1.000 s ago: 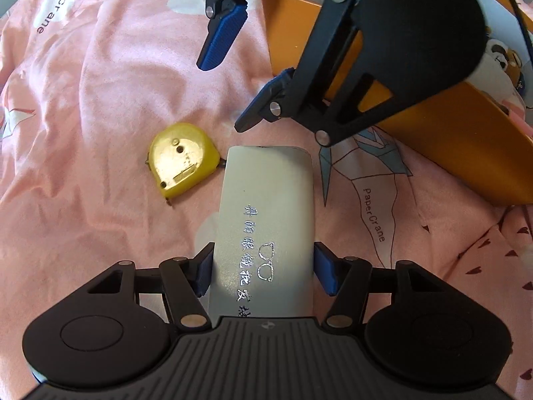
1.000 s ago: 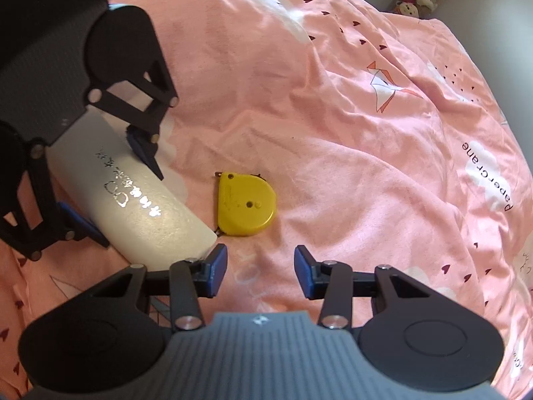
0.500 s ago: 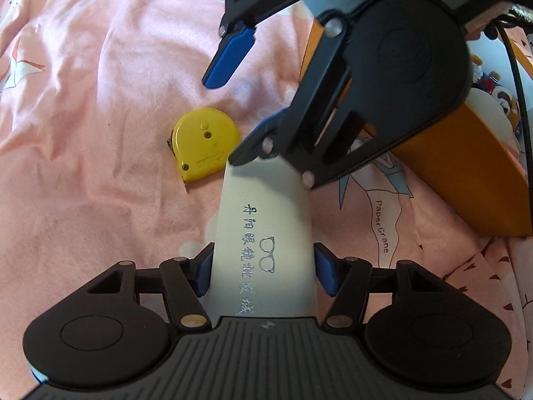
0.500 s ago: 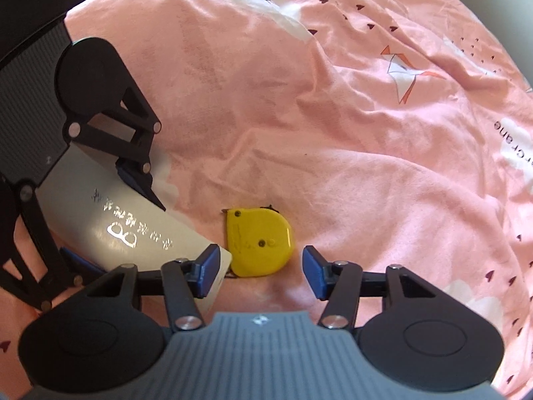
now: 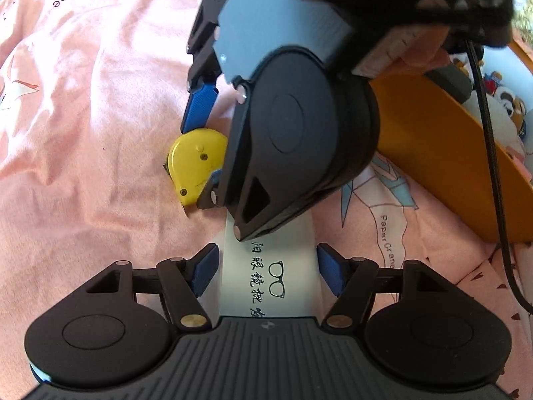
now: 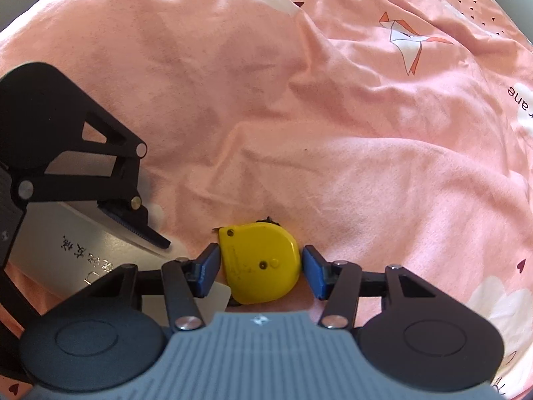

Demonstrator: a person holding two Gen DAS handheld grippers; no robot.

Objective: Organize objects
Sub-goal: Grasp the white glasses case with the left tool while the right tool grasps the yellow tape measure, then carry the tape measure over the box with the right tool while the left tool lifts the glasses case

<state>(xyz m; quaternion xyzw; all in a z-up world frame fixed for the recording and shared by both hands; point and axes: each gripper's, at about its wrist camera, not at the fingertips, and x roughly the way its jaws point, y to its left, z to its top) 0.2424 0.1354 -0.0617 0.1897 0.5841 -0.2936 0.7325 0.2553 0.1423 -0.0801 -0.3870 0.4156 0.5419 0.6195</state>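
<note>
While right hand-held gripper [image 6: 261, 274] straddles tape measure [image 6: 261, 263]; left [image 5: 268, 275] brackets glasses case [image 5: 266, 266].

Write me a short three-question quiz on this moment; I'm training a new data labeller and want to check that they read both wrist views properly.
1. True or false: the right gripper has its fingers on either side of the yellow tape measure, not yet closed on it.
2. What lies between the left gripper's fingers?
A. orange box
B. white glasses case
C. tape measure
3. Fill in: everything lies on a pink ____ with a paper crane print.

Key
1. true: small gaps show at both pads.
2. B
3. bedsheet
</note>
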